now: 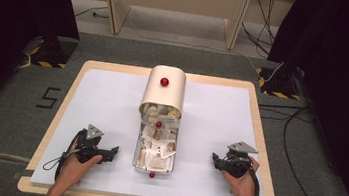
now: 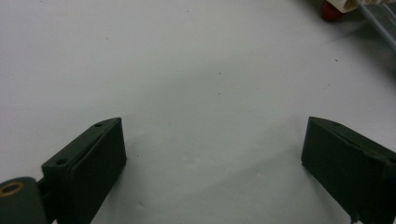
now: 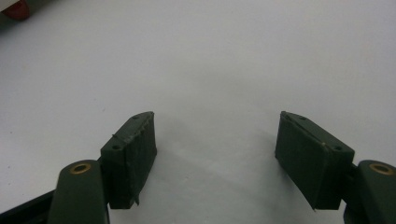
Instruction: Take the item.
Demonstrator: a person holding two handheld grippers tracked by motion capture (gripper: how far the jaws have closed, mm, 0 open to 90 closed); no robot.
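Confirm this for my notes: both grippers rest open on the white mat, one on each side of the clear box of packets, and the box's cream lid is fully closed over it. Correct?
Not quite. The cream lid is open: the high view shows it slid back over the far end of the clear box, leaving the packets exposed. The rest stands: the left gripper and right gripper rest open on the white mat, one on each side.

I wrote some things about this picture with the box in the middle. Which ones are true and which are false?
1. The left gripper holds nothing between its fingers. True.
2. The right gripper grips a packet. False: its fingers are apart, with only bare table between them.
3. The box is full of packets. True.
4. The lid has a blue knob. False: the knob is red.
5. Both grippers sit on the box. False: one rests on the table at each side.
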